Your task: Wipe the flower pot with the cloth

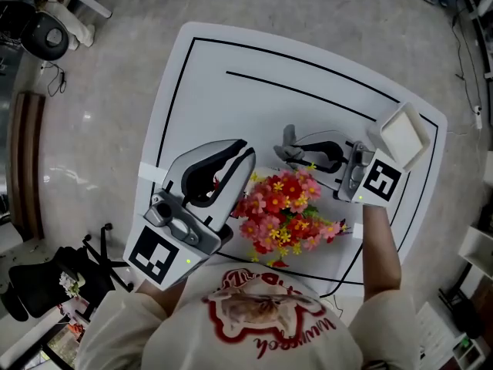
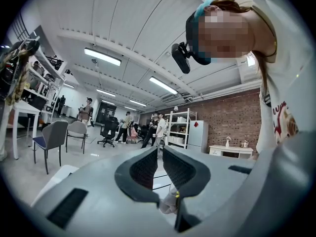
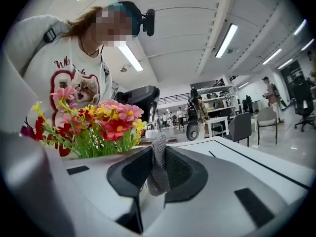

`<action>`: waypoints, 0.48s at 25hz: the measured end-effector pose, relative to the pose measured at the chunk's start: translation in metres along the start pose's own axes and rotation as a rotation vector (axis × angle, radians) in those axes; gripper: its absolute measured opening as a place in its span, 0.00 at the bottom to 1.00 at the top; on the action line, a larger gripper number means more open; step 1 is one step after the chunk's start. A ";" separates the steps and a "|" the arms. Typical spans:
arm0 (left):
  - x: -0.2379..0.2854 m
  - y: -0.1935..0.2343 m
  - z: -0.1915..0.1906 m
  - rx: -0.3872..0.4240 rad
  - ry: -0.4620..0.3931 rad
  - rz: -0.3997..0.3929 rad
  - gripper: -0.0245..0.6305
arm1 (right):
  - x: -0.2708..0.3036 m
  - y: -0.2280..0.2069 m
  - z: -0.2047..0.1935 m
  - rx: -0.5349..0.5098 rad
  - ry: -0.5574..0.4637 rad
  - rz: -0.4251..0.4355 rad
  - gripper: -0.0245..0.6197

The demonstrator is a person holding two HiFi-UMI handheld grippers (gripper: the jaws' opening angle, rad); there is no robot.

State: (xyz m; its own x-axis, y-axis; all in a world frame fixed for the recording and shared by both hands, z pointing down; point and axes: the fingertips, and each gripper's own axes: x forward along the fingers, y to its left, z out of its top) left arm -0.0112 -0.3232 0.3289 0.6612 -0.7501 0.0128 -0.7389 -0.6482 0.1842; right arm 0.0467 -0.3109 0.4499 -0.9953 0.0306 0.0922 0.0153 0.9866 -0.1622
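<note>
Right gripper point(image 1: 296, 151) fingers pinch the grey cloth point(image 3: 158, 172) at the flowers' point(image 1: 285, 210) 12 o'clock, left gripper point(image 1: 248, 149) fingers are pressed together at 11, so I'd sneak the cloth low onto the hidden flower pot.

White table point(image 1: 231, 60) w/ black lines; white square tray point(image 1: 402, 133) at right corner. Black office chair point(image 1: 46, 284) on floor, lower left. Bkgd: grey chairs point(image 2: 52, 137), white shelving point(image 2: 180, 127), brick wall point(image 2: 232, 120), ceiling strip lights point(image 2: 102, 56), people point(image 2: 158, 130) standing (too small for detail).
</note>
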 end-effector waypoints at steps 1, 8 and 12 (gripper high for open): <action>0.000 0.001 0.000 0.000 0.001 0.001 0.10 | 0.002 0.002 -0.002 0.003 0.007 0.013 0.14; 0.001 0.001 -0.001 -0.005 0.003 0.002 0.10 | 0.010 0.011 -0.013 0.016 0.044 0.075 0.14; -0.001 -0.001 0.000 0.000 0.004 -0.003 0.10 | 0.010 0.015 -0.015 0.039 0.043 0.093 0.14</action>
State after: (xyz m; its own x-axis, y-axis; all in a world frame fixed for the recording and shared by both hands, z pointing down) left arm -0.0110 -0.3223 0.3286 0.6636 -0.7479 0.0163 -0.7372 -0.6500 0.1847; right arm 0.0380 -0.2939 0.4630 -0.9847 0.1291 0.1168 0.1025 0.9723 -0.2100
